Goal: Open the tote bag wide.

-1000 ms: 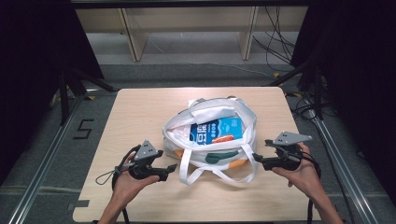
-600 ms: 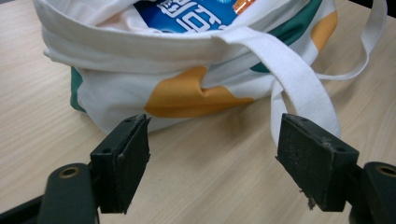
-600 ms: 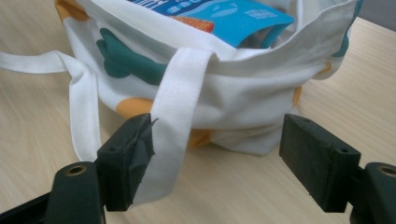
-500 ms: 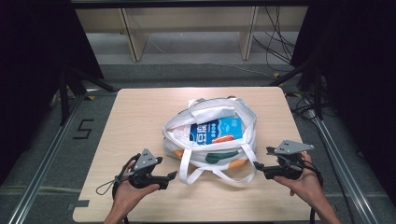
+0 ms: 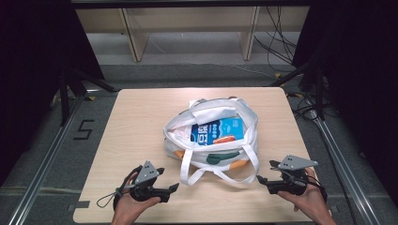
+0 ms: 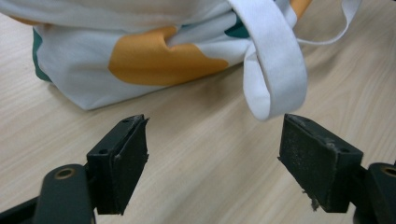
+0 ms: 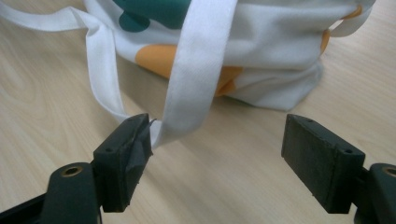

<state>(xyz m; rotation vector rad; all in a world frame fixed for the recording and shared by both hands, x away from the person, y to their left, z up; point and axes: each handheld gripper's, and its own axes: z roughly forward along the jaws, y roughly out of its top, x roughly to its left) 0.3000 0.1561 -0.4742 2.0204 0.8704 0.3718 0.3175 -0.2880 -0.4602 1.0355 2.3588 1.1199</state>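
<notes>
Left gripper (image 6: 212, 140): jaws have just been opening, now wide apart, nothing between them; bare tabletop (image 6: 196, 154) under the gap. A white strap loop (image 6: 275, 79) hangs just ahead of one jaw.

Right gripper (image 7: 217, 156): jaws wide apart, nothing clamped; a white strap (image 7: 191, 79) lies close against one jaw, contact uncertain.

Both sit low at the table's near edge, either side of the tote bag (image 5: 211, 136), which lies mid-table, mouth open, a blue carton (image 5: 218, 131) inside.

Judgement: the handles look like the likely target. Best to bring each gripper in level, centre one strap fully between the pads, close on a single layer, and avoid pinching bag cloth.

Count: one bag, two straps, one carton visible, two grippers.
</notes>
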